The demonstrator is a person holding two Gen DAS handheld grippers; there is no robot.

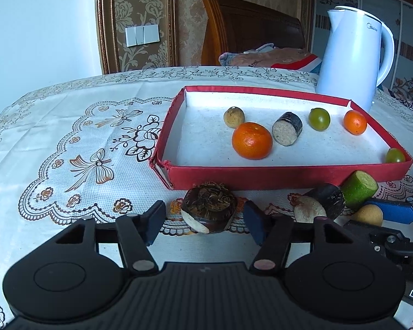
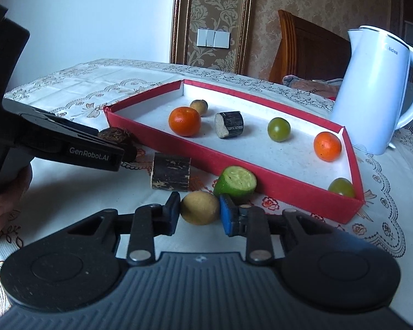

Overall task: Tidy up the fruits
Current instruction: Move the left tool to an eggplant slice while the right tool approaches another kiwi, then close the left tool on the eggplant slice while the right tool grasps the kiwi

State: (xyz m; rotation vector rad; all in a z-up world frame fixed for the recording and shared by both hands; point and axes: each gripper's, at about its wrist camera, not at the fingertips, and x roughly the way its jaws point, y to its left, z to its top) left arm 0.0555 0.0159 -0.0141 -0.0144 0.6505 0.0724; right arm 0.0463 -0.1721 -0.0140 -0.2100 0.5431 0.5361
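Observation:
A red tray (image 1: 289,174) (image 2: 261,185) holds two oranges (image 1: 252,140) (image 2: 327,146), two green fruits (image 1: 319,119), a tan fruit (image 1: 234,117) and a dark cane piece (image 1: 287,128). My left gripper (image 1: 203,218) is open around a dark brown water chestnut (image 1: 209,209) on the cloth in front of the tray. My right gripper (image 2: 198,214) is shut on a tan round fruit (image 2: 199,211), which also shows in the left wrist view (image 1: 369,214). A second dark cane piece (image 2: 170,174) and a green cucumber piece (image 2: 235,184) lie beside it.
A white kettle (image 1: 355,55) (image 2: 380,93) stands behind the tray's right corner. The table carries a patterned white cloth (image 1: 82,137). A wooden headboard (image 1: 247,27) and wall stand beyond. My hand (image 2: 2,192) holds the left gripper body.

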